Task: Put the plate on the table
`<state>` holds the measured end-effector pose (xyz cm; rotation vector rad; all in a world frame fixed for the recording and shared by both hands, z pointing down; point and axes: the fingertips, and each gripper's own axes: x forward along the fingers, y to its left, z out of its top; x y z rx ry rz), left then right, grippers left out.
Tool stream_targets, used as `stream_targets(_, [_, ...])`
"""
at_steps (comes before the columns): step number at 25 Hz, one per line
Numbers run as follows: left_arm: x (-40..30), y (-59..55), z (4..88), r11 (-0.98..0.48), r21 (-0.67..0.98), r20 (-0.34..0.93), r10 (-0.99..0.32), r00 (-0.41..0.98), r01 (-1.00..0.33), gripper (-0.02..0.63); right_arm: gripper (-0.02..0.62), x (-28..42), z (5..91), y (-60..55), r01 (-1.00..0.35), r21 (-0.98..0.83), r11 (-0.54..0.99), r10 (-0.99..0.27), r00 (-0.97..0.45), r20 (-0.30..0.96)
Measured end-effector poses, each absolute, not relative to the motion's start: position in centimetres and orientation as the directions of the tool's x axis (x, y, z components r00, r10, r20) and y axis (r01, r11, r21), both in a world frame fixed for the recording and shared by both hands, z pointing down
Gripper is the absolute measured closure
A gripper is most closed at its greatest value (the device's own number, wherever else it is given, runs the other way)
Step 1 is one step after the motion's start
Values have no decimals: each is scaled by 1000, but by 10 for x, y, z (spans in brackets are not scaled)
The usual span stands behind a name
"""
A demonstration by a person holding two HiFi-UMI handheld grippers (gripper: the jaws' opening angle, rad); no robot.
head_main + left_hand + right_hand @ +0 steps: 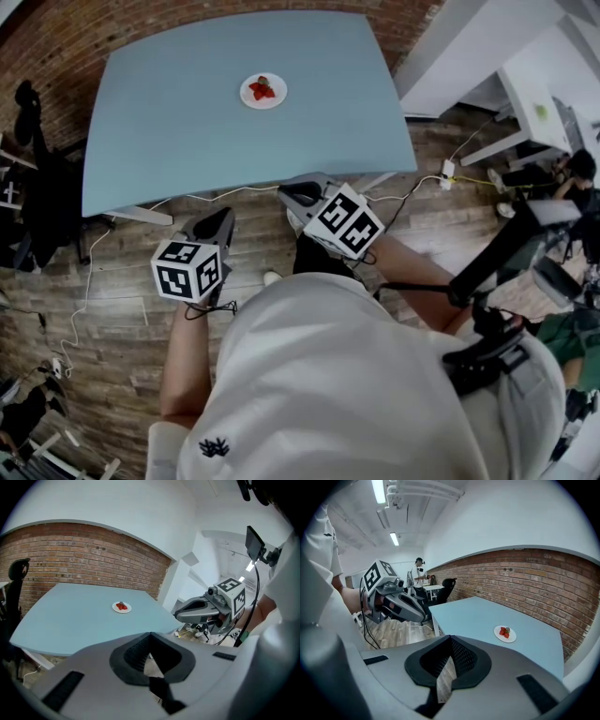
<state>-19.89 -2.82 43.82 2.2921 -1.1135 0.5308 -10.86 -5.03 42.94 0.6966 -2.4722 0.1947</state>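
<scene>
Both were closed and empty: left tool [221, 219] and right tool [299, 194] hung short of the desk [187, 122], where the plate [263, 91] sat.

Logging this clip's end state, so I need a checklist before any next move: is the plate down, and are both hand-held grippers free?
1. Plate resting on table: ok.
2. Strawberries on the plate: ok.
3. Plate well away from table edges: ok.
4. Left hand-held gripper holding nothing, jaws together: ok.
5. Right hand-held gripper holding nothing, jaws together: ok.
6. Both grippers held off the table, over the floor: ok.
</scene>
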Motion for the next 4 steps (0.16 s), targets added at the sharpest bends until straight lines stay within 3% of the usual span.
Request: stream_targets(4, [-196, -32, 440, -512, 291, 559, -594, 578, -808, 604, 588, -105, 432, -53, -518, 6, 855, -433, -709, 557])
